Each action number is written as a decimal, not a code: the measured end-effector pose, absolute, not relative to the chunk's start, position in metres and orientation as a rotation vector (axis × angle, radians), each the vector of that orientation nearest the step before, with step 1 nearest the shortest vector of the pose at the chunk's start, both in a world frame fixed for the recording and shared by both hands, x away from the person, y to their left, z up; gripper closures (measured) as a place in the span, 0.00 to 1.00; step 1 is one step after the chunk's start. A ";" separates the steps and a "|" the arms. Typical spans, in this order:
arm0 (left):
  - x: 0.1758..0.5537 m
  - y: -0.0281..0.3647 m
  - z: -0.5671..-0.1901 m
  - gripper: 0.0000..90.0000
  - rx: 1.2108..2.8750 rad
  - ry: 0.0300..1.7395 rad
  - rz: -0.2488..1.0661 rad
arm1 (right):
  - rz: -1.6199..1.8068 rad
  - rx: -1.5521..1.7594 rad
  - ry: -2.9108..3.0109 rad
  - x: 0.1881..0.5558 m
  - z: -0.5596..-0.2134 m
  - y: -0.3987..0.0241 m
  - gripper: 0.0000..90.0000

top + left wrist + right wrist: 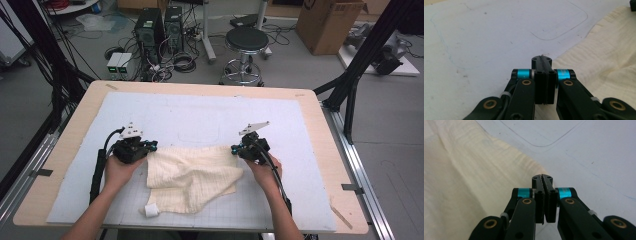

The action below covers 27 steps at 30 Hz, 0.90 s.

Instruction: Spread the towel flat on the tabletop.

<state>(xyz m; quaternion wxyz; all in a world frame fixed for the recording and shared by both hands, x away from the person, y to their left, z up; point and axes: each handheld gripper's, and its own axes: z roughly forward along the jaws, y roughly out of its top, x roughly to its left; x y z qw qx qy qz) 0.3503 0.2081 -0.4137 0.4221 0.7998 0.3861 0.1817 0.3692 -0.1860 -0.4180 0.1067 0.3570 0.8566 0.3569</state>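
cloth (192,177): cream, rumpled and partly folded over itself; lies on the white mat (200,115) near the front of the table (70,125), between both hands
handling: likely light, limp, prone to sag; best pinched at its far corners
left gripper (150,145): fingers pressed together at the cloth's far left corner; whether cloth is caught, cannot tell
right gripper (235,149): fingers pressed together at the far right corner; likewise unclear

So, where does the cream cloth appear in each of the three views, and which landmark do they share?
High view: the cream cloth lies low at centre, between the two grippers.
Left gripper view: the cloth covers the right side, beside the shut jaws.
Right gripper view: the cloth covers the left side, its edge at the jaw tips.
Shared landmark: the rounded outline drawn on the mat just beyond the cloth.
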 end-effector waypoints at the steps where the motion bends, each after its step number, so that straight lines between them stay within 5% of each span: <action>1: 0.352 0.208 -0.413 0.99 2.000 0.973 0.460 | 1.050 1.058 2.528 0.371 -0.420 -0.187 0.99; 16: 0.420 0.187 -0.392 0.99 1.925 1.059 0.618 | 1.086 1.087 2.269 0.398 -0.378 -0.194 0.99; 17: 0.426 0.186 -0.392 0.99 1.931 1.055 0.643 | 1.084 1.119 2.253 0.405 -0.377 -0.195 0.97; 18: 0.431 0.184 -0.393 0.90 1.928 1.071 0.658 | 1.075 1.147 2.228 0.410 -0.377 -0.197 0.81; 19: 0.434 0.185 -0.394 0.76 1.922 1.081 0.622 | 1.083 1.157 2.195 0.414 -0.378 -0.199 0.78; 20: 0.436 0.186 -0.396 0.73 1.910 1.089 0.591 | 1.116 1.164 2.207 0.415 -0.380 -0.202 0.77; 27: 0.424 0.202 -0.400 0.71 1.910 1.063 0.509 | 1.082 1.090 2.352 0.407 -0.386 -0.193 0.70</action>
